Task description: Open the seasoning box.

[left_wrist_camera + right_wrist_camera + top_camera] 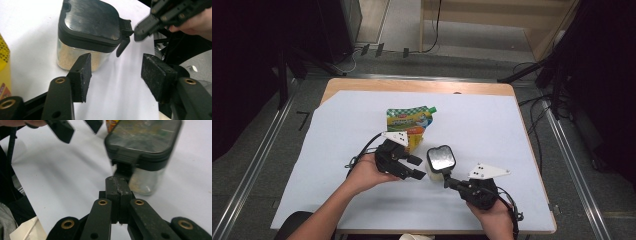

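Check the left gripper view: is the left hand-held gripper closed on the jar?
No, the left hand-held gripper stands open with white table between its pads, and the jar sits beyond them.

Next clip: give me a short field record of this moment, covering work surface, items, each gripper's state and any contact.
surface: table under a white sheet
item 1: clear container with black-rimmed lid, some pale grainy contents at the bottom
item 2: printed spout pouch, lying flat behind the left gripper
left gripper: open, nothing between the pads, container just ahead
right gripper: shut, tip at the lid's latch tab; whether it grips the tab cannot be told
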### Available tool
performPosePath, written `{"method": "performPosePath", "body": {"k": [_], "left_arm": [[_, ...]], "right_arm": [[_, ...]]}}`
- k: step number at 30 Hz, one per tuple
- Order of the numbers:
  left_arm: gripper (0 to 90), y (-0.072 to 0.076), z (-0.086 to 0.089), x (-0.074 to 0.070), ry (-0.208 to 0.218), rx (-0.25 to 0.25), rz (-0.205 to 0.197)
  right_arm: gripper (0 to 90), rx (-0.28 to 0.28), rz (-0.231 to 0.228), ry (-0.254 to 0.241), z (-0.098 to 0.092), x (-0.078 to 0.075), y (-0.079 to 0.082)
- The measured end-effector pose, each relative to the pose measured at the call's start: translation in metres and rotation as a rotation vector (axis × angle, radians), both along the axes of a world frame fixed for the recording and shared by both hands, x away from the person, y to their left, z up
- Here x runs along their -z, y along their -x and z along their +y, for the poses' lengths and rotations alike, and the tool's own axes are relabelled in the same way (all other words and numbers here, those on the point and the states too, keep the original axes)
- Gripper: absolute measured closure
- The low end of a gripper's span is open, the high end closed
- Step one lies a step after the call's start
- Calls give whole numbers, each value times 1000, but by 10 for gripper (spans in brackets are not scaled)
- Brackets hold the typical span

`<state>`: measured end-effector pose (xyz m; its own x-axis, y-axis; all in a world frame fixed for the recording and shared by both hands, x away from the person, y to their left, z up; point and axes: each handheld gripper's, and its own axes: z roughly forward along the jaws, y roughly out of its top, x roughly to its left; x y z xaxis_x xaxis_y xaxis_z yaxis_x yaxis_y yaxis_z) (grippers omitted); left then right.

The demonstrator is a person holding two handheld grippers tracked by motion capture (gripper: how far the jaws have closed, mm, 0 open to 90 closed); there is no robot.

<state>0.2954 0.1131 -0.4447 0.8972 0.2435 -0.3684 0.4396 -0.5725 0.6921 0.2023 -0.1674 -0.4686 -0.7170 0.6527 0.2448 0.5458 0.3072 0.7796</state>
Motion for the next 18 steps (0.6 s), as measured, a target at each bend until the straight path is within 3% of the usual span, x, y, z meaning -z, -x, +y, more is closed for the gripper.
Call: {"method": "performPosePath", "body": {"k": [10, 18], "left_arm": [[405, -6, -1, 6, -1, -32, -9], [412, -6, 0, 5, 1, -39, -25]], "right_arm": [[900, -19, 23, 16, 20, 15, -3], [900, -26, 18, 32, 18, 16, -5]]}}
